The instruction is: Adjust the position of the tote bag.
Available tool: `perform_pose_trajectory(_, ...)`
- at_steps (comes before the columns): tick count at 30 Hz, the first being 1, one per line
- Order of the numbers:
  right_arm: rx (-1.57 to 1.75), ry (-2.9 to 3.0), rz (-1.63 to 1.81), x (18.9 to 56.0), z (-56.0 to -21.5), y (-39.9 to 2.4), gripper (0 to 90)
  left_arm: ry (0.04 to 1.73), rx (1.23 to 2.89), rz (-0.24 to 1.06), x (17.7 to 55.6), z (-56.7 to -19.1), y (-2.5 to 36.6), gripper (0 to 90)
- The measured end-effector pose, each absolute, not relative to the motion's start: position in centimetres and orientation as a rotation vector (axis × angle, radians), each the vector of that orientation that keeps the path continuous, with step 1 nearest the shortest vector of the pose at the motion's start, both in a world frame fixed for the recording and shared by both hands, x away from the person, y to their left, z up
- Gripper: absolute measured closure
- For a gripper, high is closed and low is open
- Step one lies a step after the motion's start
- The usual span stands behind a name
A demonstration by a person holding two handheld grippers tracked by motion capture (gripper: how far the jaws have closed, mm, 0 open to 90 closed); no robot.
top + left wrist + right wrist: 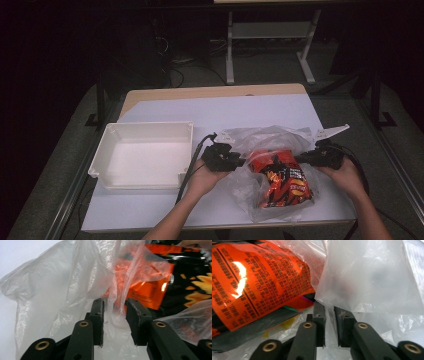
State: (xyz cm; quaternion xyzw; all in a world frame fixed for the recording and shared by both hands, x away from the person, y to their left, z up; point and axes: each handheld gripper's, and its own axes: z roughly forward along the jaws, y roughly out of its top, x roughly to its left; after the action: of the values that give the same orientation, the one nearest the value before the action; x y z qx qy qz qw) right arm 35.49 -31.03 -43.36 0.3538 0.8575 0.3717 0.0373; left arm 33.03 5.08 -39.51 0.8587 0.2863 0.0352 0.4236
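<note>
Snack packet [280, 177] lies inside clear plastic bag [260, 142] between both tongs, long axis toward the person; left gripper [114, 315] released, right gripper [329, 315] nearly clenched, film between each.

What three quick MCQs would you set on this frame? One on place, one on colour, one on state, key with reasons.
1. Where is the white tray relative to the clear plastic bag?
A. On the person's left of it
B. On the person's right of it
C. Under it

2. What is the main colour of the snack packet inside the bag?
A. Blue
B. Orange-red with black
C. Green

3. How do the left gripper jaws stand?
A. Pressed flat together
B. Apart, with bag film between them
C. Clamped on the tray's rim

Key:
1 A: in the high view the tray sits at the left, apart from the bag.
2 B: orange-red and black print shows through the film in all three views.
3 B: the left gripper view shows a clear gap with film hanging in it.
</note>
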Motion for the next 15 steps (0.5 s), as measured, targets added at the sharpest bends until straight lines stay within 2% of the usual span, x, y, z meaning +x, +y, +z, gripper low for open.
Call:
perform_pose_trajectory(1,1.092,2.626,1.144,35.4,-43.3,-31.1,74.1,0.712,2.140,0.080,32.8,-39.3,5.1,67.0)
perform_pose_trajectory(2,1.092,2.626,1.144,35.4,-43.3,-31.1,74.1,0.701,2.140,0.071,32.7,-39.1,5.1,67.0)
perform_pose_trajectory(5,1.110,2.615,1.155,35.1,-43.0,-31.3,66.7,0.664,2.139,0.068,32.2,-38.5,5.2,65.9)
perform_pose_trajectory(15,1.046,2.554,1.215,33.2,-40.9,-32.1,60.2,0.525,2.127,0.006,30.3,-36.1,4.6,64.6)
